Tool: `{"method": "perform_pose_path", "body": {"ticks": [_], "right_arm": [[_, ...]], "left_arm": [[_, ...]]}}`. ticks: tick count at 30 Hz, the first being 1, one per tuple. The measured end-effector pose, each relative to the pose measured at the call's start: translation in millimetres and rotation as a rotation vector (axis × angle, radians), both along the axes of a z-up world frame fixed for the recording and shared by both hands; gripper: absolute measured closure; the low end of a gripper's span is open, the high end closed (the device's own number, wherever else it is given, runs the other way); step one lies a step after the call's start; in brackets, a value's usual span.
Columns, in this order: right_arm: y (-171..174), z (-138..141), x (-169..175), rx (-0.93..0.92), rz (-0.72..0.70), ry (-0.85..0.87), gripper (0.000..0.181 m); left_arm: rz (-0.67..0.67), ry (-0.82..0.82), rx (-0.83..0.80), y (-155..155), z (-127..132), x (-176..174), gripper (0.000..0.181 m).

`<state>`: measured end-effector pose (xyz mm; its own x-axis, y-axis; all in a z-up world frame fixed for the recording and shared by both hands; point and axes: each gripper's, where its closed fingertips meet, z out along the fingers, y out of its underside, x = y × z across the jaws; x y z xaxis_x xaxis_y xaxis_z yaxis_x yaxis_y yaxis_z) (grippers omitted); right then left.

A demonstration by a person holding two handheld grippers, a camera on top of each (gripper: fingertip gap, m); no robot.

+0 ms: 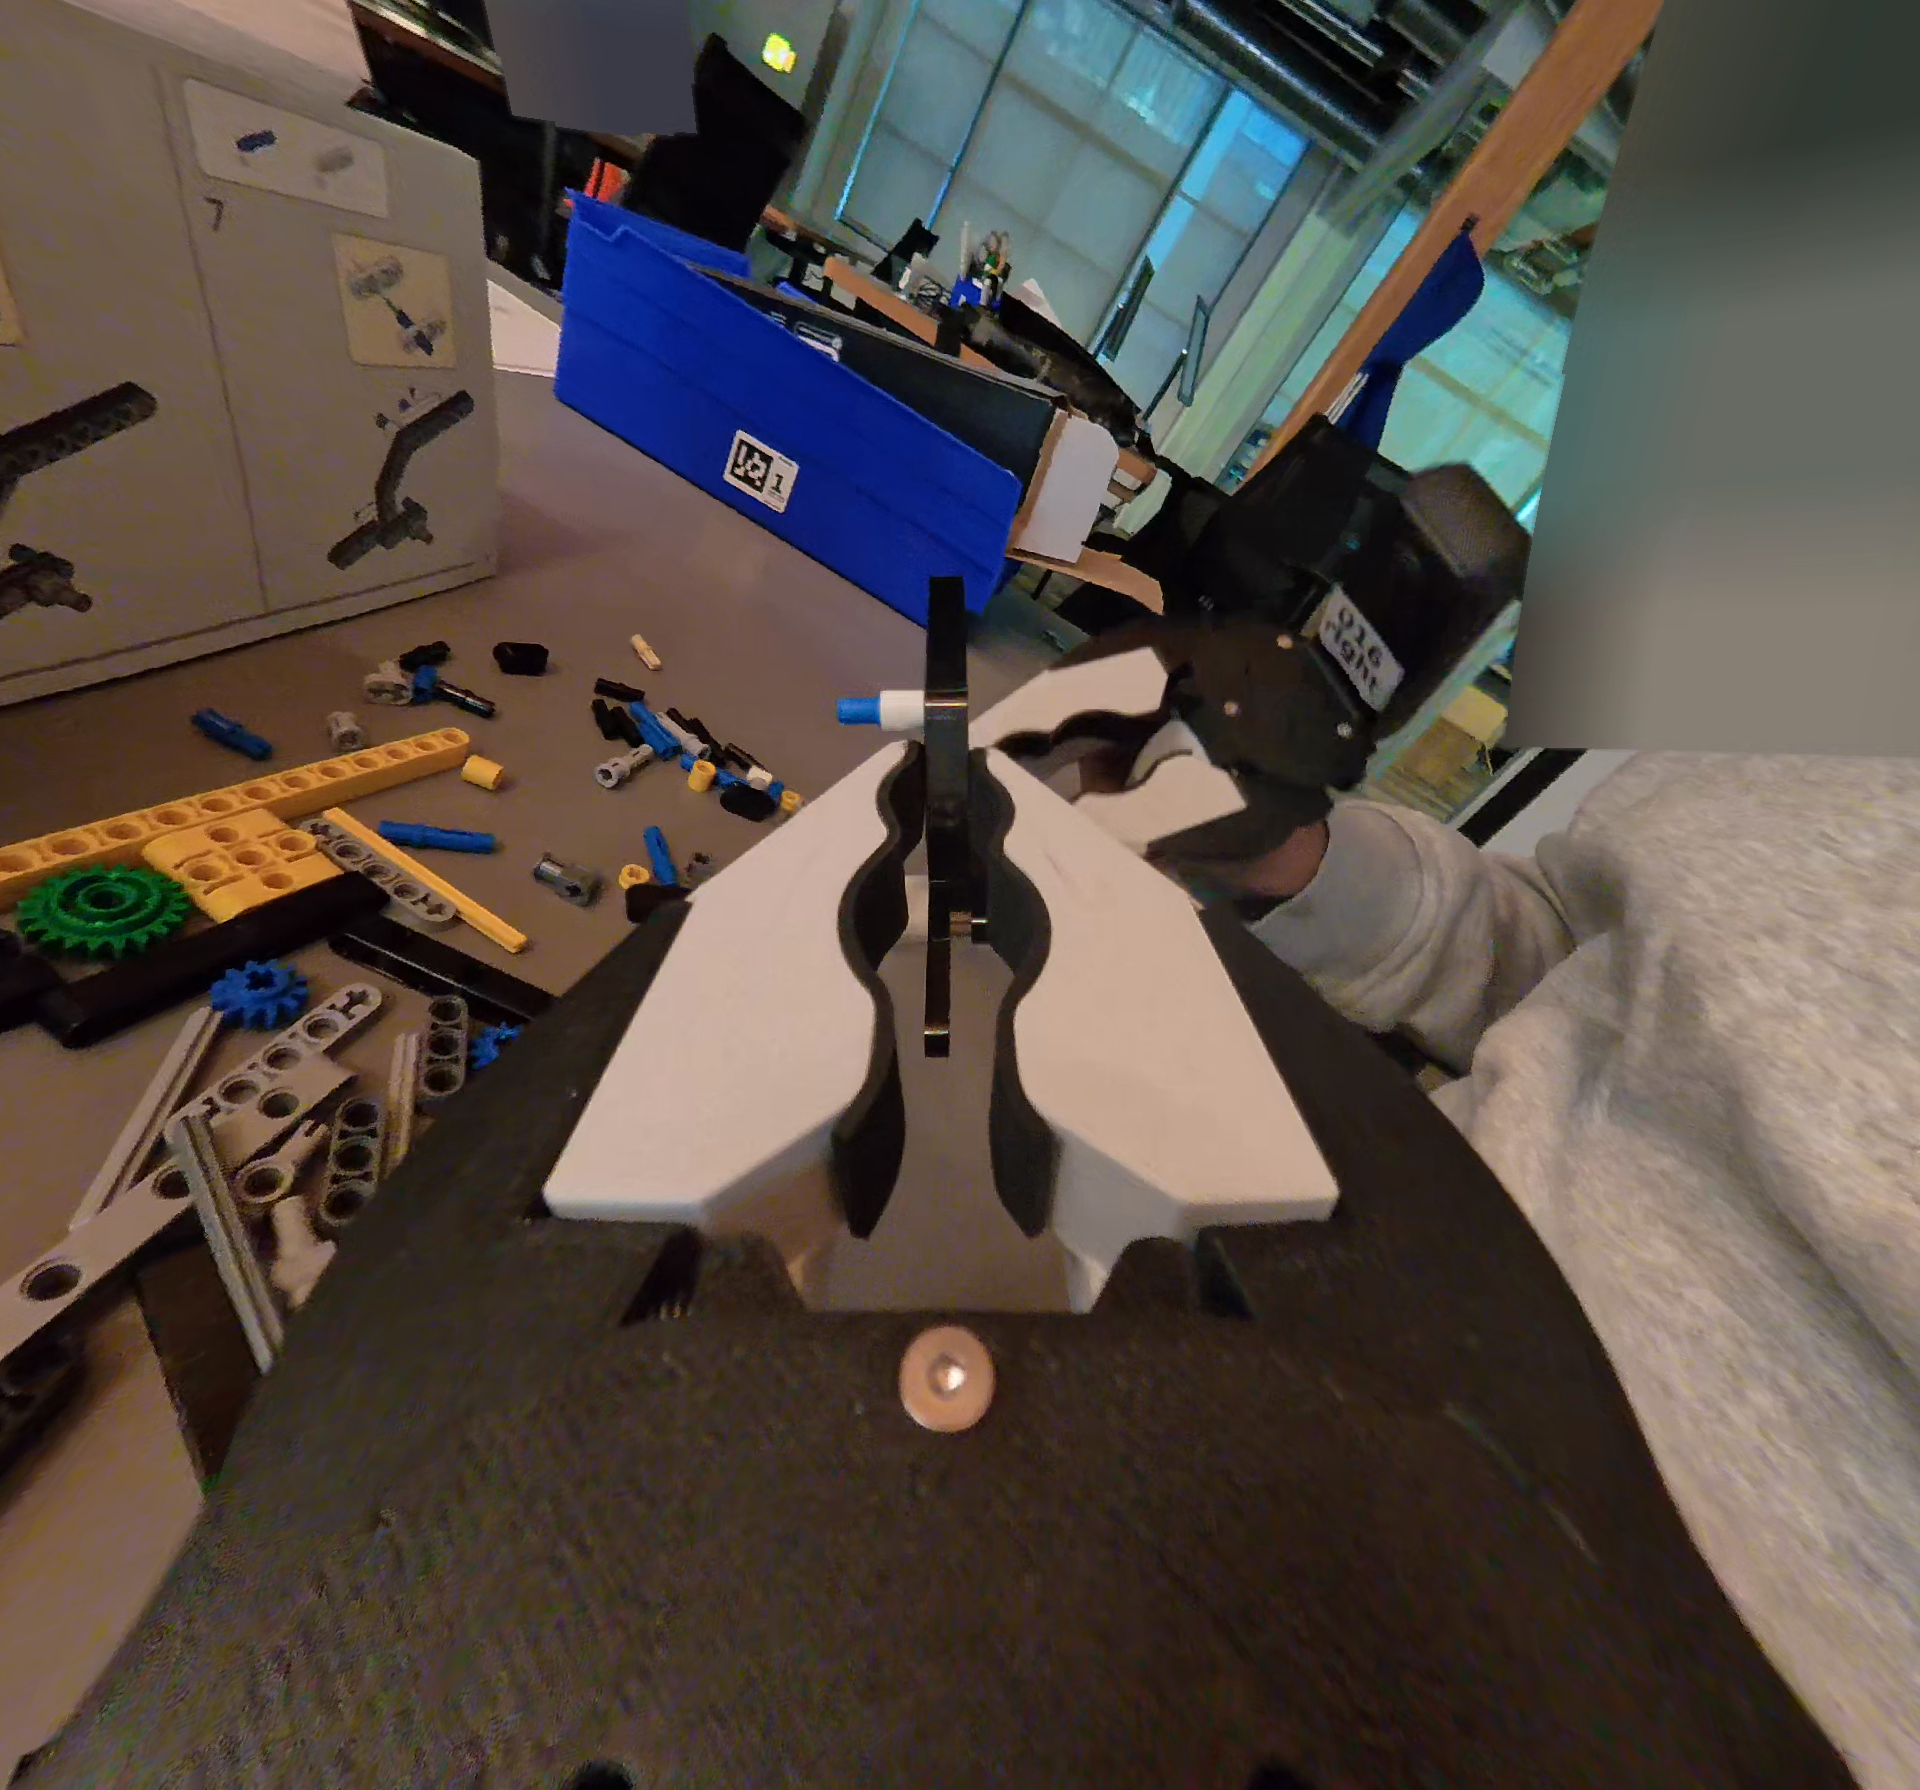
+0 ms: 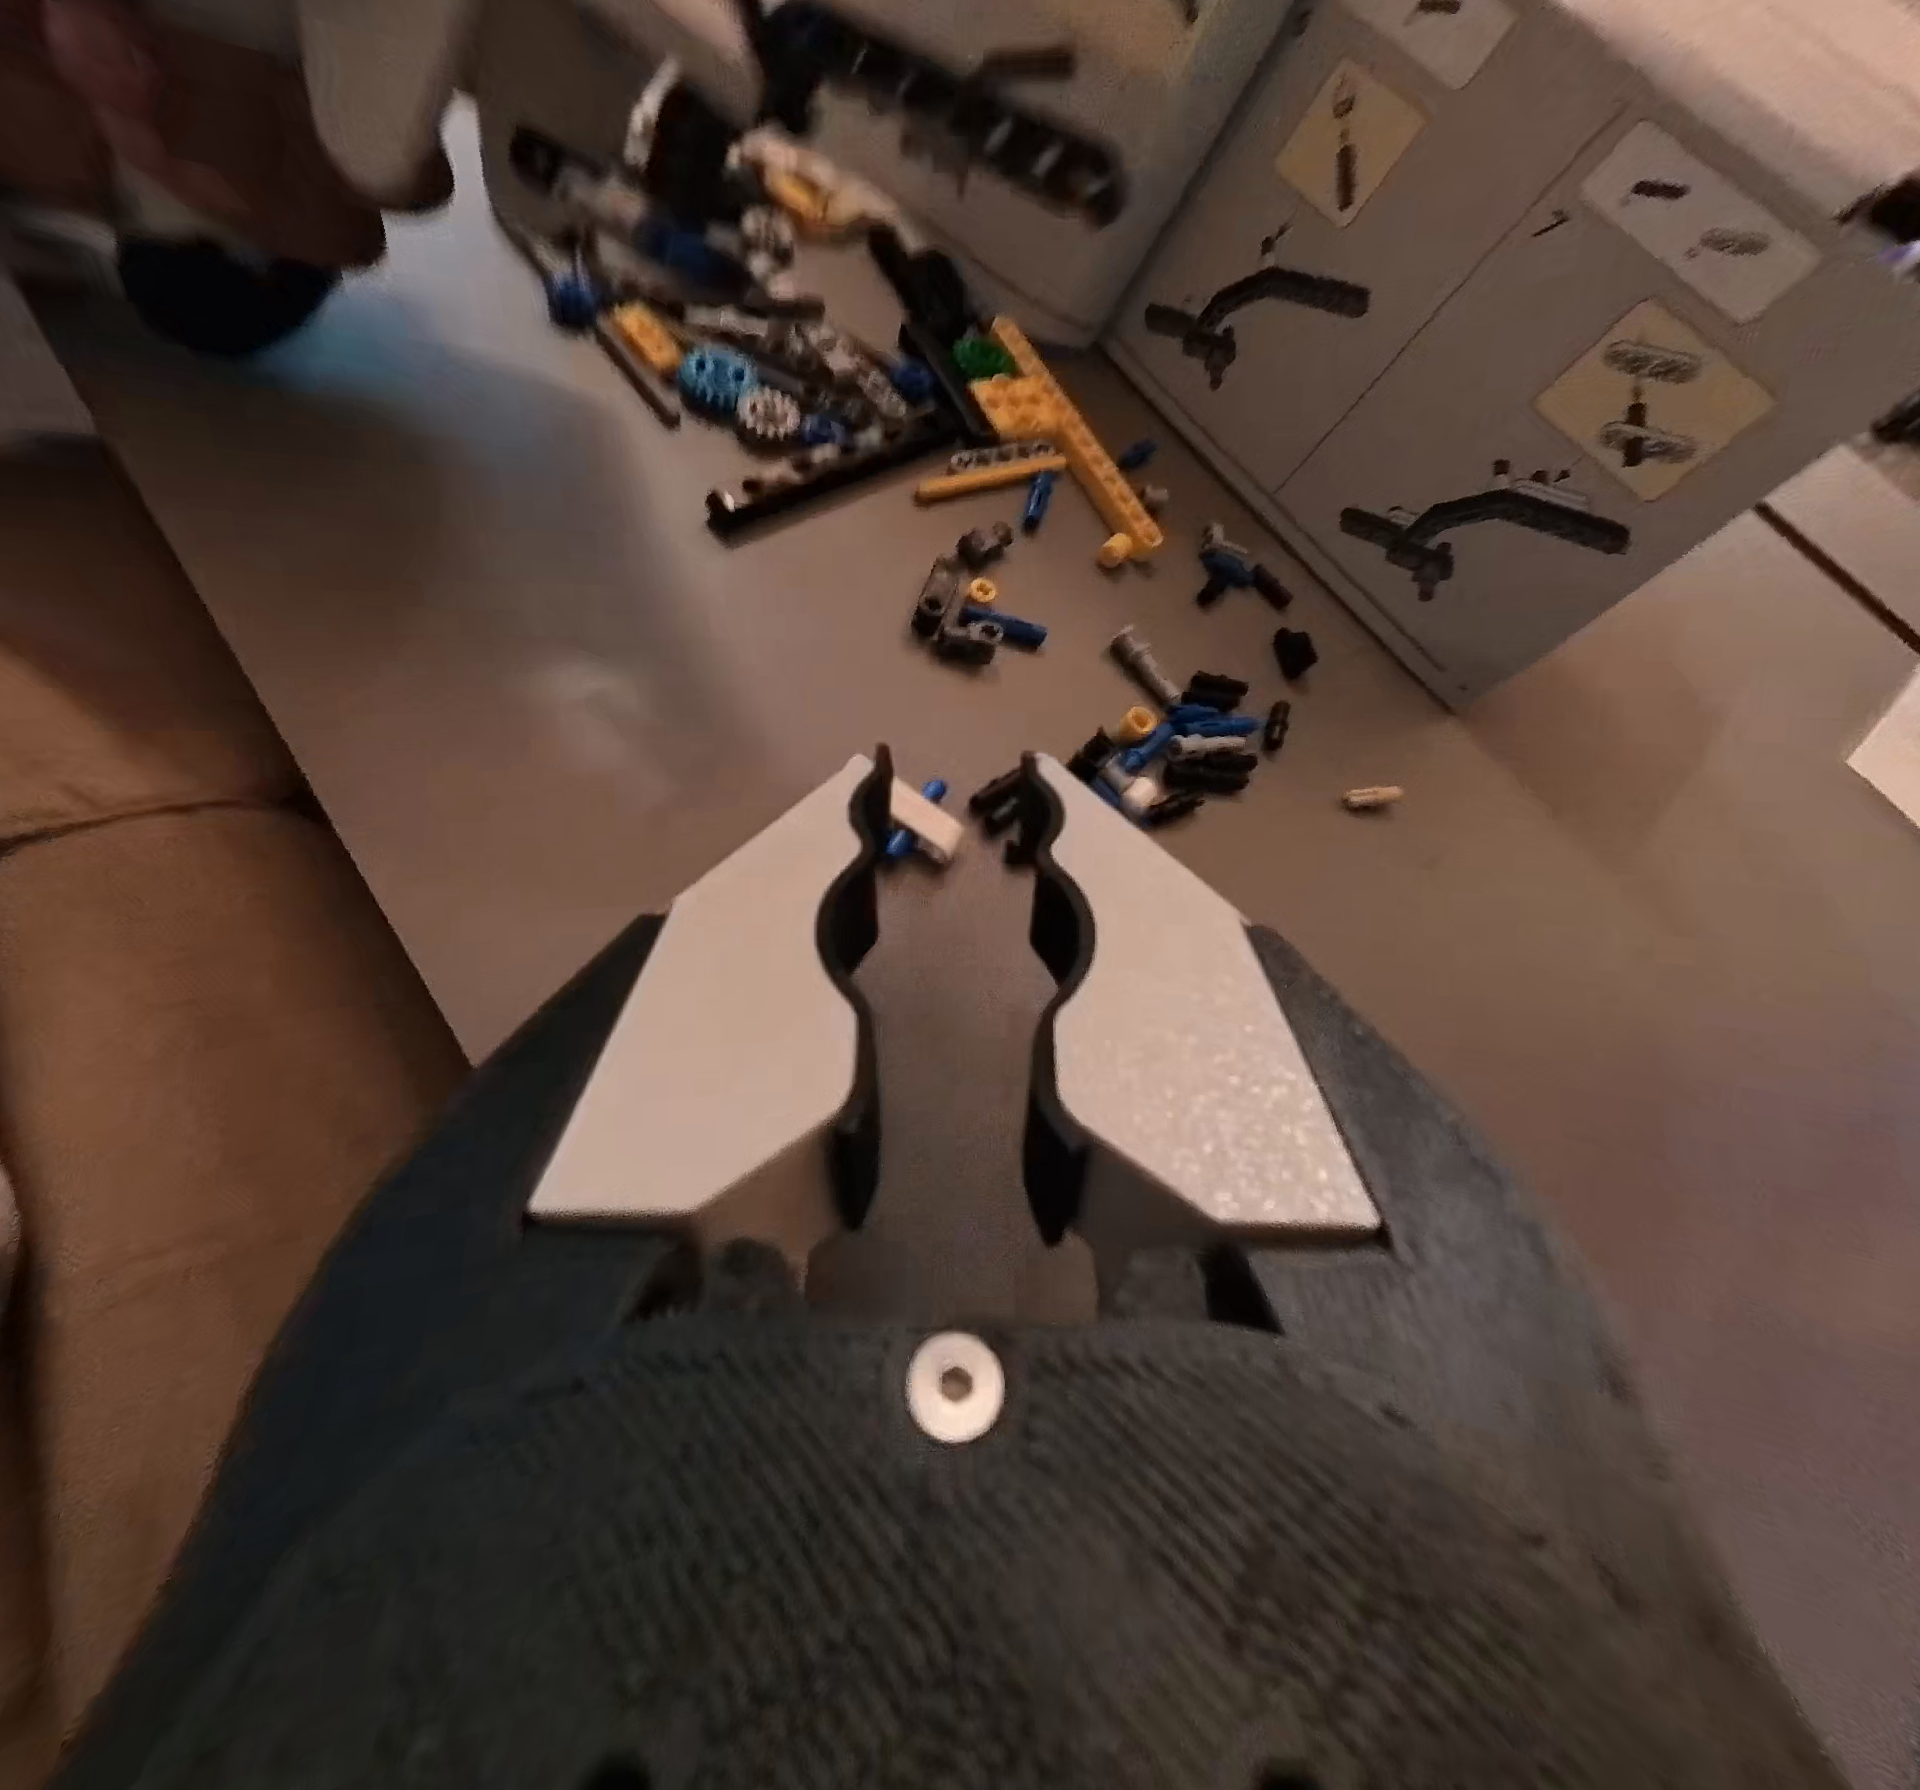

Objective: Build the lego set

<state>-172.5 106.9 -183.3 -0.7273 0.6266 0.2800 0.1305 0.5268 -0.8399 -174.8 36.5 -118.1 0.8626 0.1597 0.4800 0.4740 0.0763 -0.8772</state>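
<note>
Left claw was pinching a black beam upright, edge-on, with a blue-and-white pin sticking out its left face near the top. Right claw was spread and empty, low over the loose pins on the bench; a white piece lay just past its left fingertip. Remaining parts lay scattered beside the manual. Likely step: fetch the next pin. Best done by closing on one pin only, across its middle, axis square to the beam's holes, left claw holding steady. Motion blur in the right view suggested slowing down before the grab.
</note>
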Motion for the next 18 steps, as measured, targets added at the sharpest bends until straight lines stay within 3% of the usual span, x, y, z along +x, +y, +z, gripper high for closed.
{"method": "perform_pose_path", "body": {"ticks": [1,5,8,11,18], "right_arm": [[1.2,8.5,-0.3,-0.068,0.000,0.001,0.158],[-0.2,52.0,7.6,-0.457,0.069,-0.024,0.154],[-0.7,75.4,14.4,-0.702,0.137,-0.092,0.142],[-7.2,72.0,17.5,-0.677,0.166,-0.107,0.136],[-19.8,72.6,28.5,-0.663,0.238,-0.116,0.147]], "left_arm": [[-0.007,0.001,-0.002,0.8,-0.2,1.4,0.175],[-0.050,0.016,-0.012,5.2,-0.5,9.3,0.175],[-0.090,0.032,-0.029,9.8,-2.5,17.2,0.175],[-0.145,0.037,-0.039,15.0,-4.4,27.1,0.175],[-0.253,0.062,-0.075,23.8,-10.8,47.8,0.175]]}}
